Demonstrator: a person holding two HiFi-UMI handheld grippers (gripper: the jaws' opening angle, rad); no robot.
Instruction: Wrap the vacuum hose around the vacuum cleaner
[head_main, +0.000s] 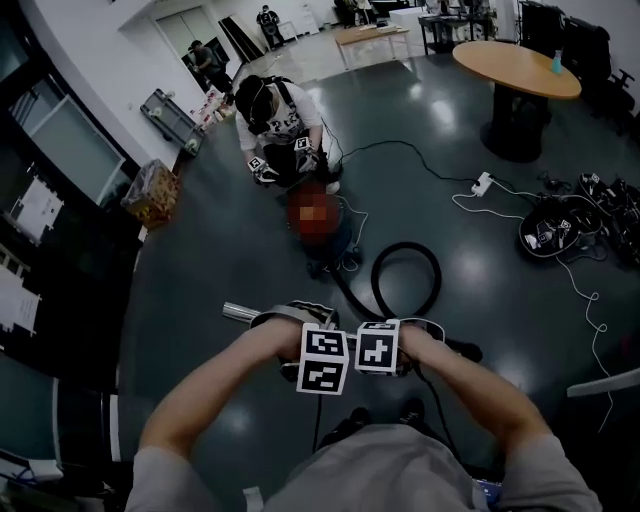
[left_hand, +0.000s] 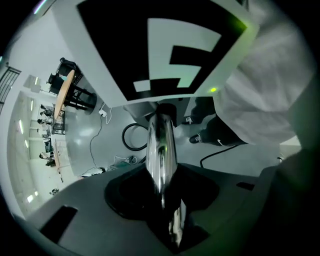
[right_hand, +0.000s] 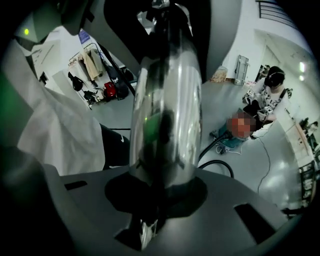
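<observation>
Barely begun, by the look of it. Nothing wound so far round the squat teal canister vacuum cleaner, which stands in the middle of the dark glossy floor, well beyond the hands, with a second person crouched just behind it on the far side. From its near side runs the black vacuum hose, lying in one loose loop on the floor to the right, then trailing nearer toward the hands. Seemingly at the hose's near end, a straight chrome metal tube, held twice over: left gripper clamped on it, right gripper clamped on it likewise. Left to do, as a judgement: carrying that end across and laying the whole hose round the canister. Head view alone gives the layout, with the two marker cubes side by side, seemingly touching, and the tube's end poking out to the left. Right gripper view adds the tube close up, broad and mirror-bright, with the canister and the crouched person far behind it. Left gripper view shows the tube slimmer, the hose loop beyond it, and a round wooden table far left; no canister there.
</observation>
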